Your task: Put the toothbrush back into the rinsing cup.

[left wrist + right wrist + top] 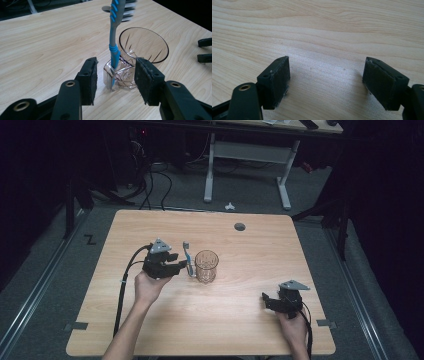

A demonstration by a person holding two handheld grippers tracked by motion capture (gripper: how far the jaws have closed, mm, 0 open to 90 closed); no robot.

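One toothbrush, one glass mug, two grippers on a wooden table

The blue-and-grey toothbrush (114, 47) stands upright through the handle of the cut-glass mug (140, 55) near the middle of the table (250, 330); the left gripper (175, 265), jaws spread and empty, sits just left of it, while the right gripper (267, 299), also spread and empty, rests near the right front edge

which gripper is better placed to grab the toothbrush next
Left. The left gripper is open right at the toothbrush leaning on the glass; the right gripper sits apart.
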